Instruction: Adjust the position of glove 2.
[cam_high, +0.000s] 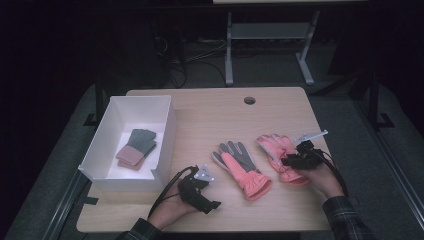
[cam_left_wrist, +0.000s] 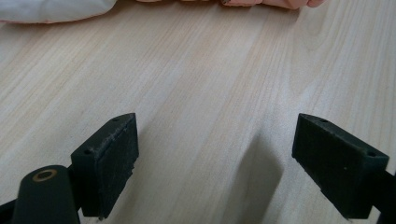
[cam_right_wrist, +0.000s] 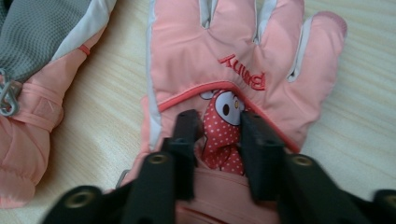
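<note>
Two pink gloves lie on the wooden table. The middle glove lies palm up, with a grey palm. The right-hand glove shows its pink back with a cartoon patch. My right gripper lies over that glove's cuff end, its jaws close together with the dotted red fabric pinched between them. Near the table's front edge, my left gripper stands open above bare wood, nothing between its pads, and the edge of a pink glove is just beyond it.
A white box stands at the left of the table and holds a grey glove pair with pinkish cuffs. A round cable hole is near the far edge. Behind the table, a white desk frame stands on the dark floor.
</note>
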